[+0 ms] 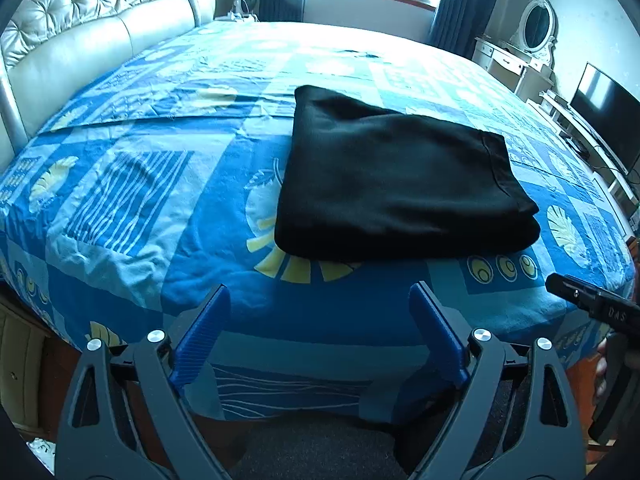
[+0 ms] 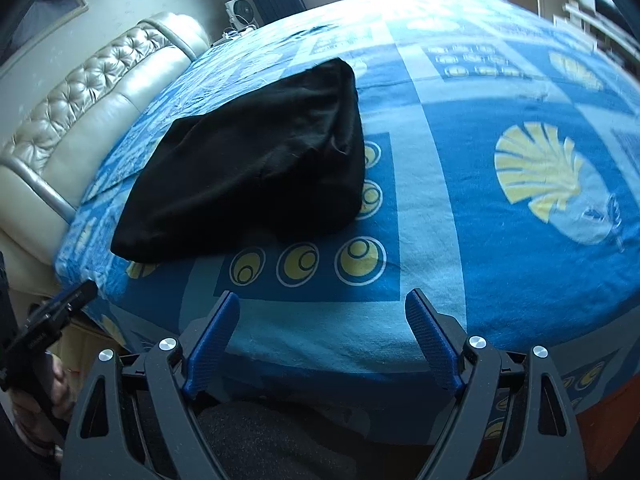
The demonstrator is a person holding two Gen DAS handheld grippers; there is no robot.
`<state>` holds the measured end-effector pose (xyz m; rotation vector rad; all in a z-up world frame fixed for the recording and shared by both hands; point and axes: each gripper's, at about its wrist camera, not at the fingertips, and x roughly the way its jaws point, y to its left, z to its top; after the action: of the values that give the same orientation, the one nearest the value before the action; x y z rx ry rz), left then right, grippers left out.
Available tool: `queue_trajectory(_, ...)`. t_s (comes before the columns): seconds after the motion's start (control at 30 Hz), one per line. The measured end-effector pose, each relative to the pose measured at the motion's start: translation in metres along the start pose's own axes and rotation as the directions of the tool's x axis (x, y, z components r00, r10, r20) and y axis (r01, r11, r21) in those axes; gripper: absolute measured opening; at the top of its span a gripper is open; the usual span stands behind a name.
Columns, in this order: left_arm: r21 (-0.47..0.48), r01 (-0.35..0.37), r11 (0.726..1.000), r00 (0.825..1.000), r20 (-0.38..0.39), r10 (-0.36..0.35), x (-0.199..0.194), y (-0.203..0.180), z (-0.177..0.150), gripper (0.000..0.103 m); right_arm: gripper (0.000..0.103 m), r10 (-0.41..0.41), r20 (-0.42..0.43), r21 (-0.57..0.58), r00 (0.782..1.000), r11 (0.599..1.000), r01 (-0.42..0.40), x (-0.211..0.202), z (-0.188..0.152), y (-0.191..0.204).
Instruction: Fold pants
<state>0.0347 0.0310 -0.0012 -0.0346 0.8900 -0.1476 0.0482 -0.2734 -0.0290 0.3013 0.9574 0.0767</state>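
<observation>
Tufted cream headboard at far left of the left wrist view, blue patterned bedsheet covers the bed. Left gripper low at the near bed edge, blue fingers spread wide, only sheet between them, holding nothing. Black pants lie folded into a compact rectangle flat on the sheet, ahead of the left gripper and slightly to its right, well apart from the fingertips, no contact. Folded edge faces the gripper, hem seam visible on the right side of the stack. Right gripper pokes in at the right edge of that view, beside the bed, clear of the pants. White vanity with oval mirror and a dark TV screen at far right.

Right wrist view: left gripper at the left edge with a hand on its handle. Pants sit ahead and to the left of the right gripper, apart from it, a row of yellow circle prints between them. Right gripper fingers wide apart and empty over bare sheet. Yellow shell print to the right
</observation>
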Motion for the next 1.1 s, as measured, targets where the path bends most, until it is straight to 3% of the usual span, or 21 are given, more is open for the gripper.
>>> queue_trajectory(0.47,0.015,-0.021,1.0,1.0,-0.004,0.021,0.003,-0.007,-0.001,0.092,0.086,-0.129,0.07,-0.084,0.989,0.987,0.135,-0.007,-0.004,0.025)
queue_trajectory(0.53,0.014,-0.022,1.0,1.0,-0.003,0.022,0.002,-0.007,-0.001,0.095,0.086,-0.123,0.069,-0.073,0.99,0.989,0.128,-0.008,-0.002,0.023)
queue_trajectory(0.9,0.086,-0.049,0.995,0.998,0.044,0.046,-0.004,-0.021,-0.003,0.096,0.086,-0.119,0.084,-0.046,0.989,0.991,0.123,-0.013,0.0,0.02)
queue_trajectory(1.1,0.08,-0.053,0.995,0.998,0.04,0.05,-0.003,-0.022,-0.004,0.097,0.086,-0.114,0.081,-0.037,0.99,0.992,0.117,-0.012,0.0,0.019)
